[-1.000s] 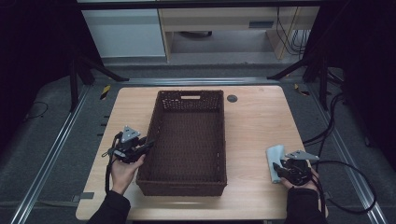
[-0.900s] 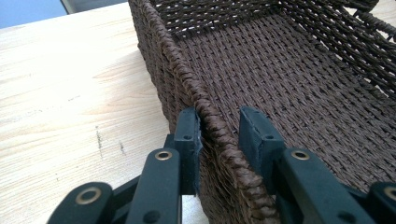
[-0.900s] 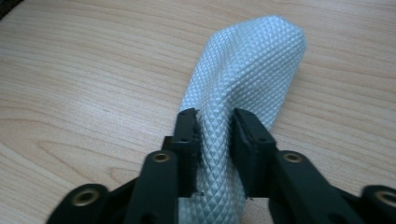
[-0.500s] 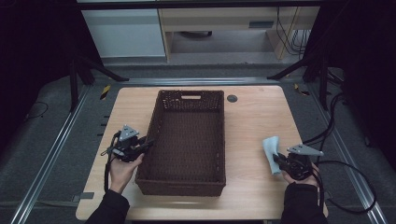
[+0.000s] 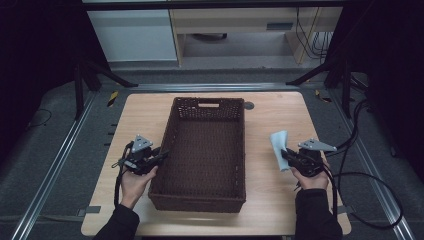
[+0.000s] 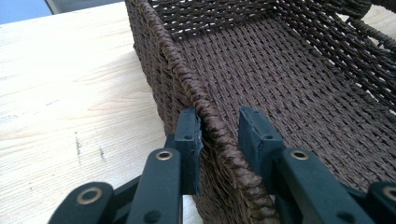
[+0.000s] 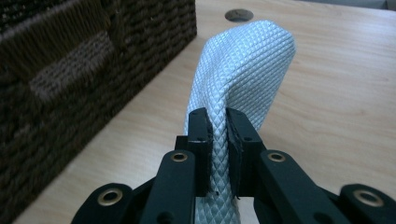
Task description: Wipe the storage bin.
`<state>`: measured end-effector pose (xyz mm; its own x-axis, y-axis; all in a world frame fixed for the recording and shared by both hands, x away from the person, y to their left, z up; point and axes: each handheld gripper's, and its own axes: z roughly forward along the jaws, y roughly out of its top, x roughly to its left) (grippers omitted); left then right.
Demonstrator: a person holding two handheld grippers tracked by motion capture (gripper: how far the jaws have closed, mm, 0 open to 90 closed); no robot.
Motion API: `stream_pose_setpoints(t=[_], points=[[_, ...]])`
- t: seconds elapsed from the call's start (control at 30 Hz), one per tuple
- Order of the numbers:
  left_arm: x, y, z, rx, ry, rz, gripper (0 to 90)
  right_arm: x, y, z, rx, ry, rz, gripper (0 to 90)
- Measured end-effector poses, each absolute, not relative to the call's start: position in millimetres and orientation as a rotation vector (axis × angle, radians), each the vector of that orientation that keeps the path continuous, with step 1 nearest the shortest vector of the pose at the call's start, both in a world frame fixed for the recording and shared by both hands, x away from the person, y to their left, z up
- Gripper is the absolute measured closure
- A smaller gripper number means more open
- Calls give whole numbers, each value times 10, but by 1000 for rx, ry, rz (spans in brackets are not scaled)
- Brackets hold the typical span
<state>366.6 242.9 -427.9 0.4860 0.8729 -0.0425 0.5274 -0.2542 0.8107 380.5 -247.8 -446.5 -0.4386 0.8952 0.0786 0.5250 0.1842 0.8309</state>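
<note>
We see the right gripper [image 5: 286,156] with its jaws clamped on a pale blue, diamond-textured cloth [image 7: 243,70], which stands up from them above the light wooden bench [image 5: 270,115], just to the right of the dark brown woven rectangular basket [image 5: 202,200]. The left gripper [image 6: 219,135] straddles the basket's left rim, its jaws parted, one outside the wall touching it and one inside with a small gap.
</note>
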Motion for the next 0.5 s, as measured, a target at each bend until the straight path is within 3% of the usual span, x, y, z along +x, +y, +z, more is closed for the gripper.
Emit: stream_pose_setpoints(t=[0.5], points=[[3684,2445,-4289,1936,1137,531,689,4250,-2118,-4401,1282,2050,1190,814]])
